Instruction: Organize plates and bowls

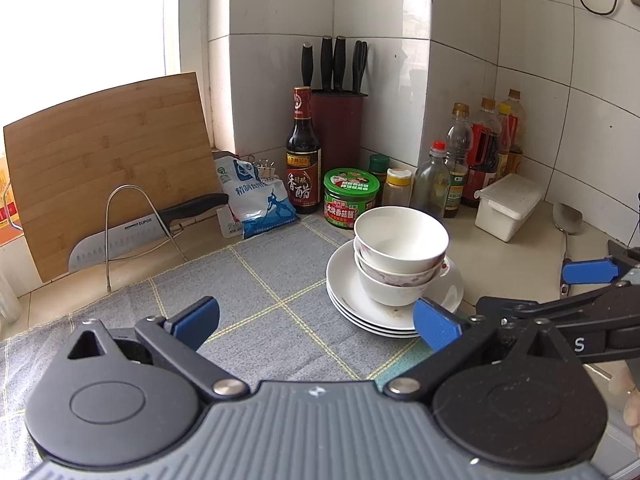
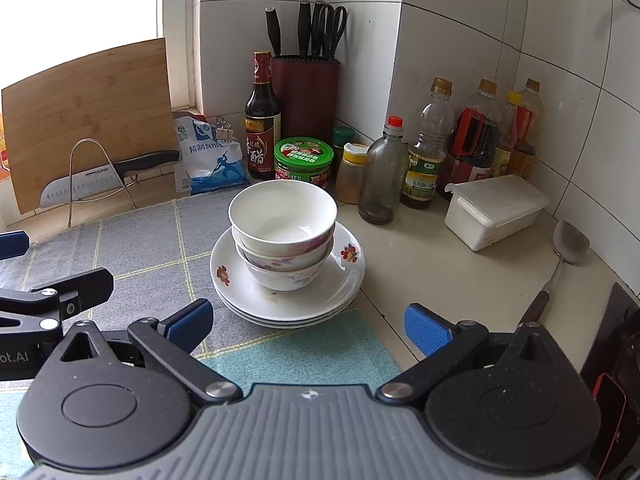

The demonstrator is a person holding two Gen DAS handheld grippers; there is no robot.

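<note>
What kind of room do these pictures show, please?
Most likely a home kitchen corner: a dark red knife block stands by the white tiled wall, with a bamboo cutting board and stacked white ceramic bowls nearby.

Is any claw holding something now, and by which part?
Nothing is held. The left claw and the right claw are both open, short of the bowls.

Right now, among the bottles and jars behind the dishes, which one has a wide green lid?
The squat jar just behind the stacked bowls. Its wide green lid bears a picture label; the other containers are taller with narrow caps.
</note>
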